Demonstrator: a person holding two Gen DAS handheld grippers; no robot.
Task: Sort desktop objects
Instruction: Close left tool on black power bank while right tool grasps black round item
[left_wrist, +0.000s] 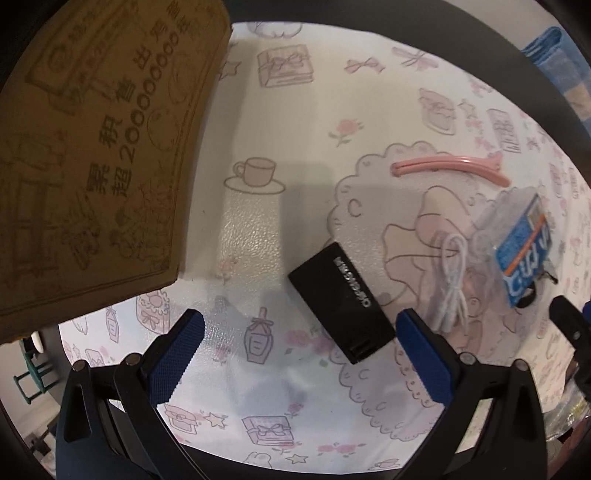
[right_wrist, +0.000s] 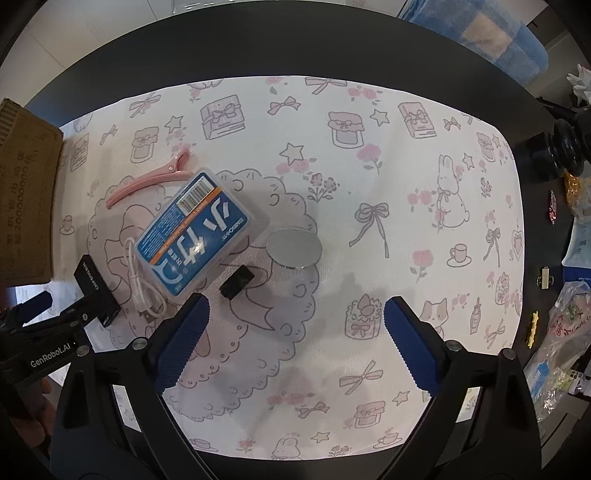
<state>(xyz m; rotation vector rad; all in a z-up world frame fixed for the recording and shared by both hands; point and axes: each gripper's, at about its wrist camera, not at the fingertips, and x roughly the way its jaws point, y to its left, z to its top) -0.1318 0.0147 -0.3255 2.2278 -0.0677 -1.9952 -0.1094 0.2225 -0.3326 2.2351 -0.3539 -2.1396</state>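
The left hand-held gripper (left_wrist: 299, 354) is wide open and empty. The black rectangular plastic box (left_wrist: 341, 301) lies on the table's patterned mat (left_wrist: 258, 110), just left of the coiled white cable (left_wrist: 450, 280). Recommended: straddle its short sides, level. The right hand-held gripper (right_wrist: 295, 347) is open, empty.

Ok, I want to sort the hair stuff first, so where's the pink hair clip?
The pink hair clip lies on the mat's left side, just beyond the blue floss box, near the cardboard box.
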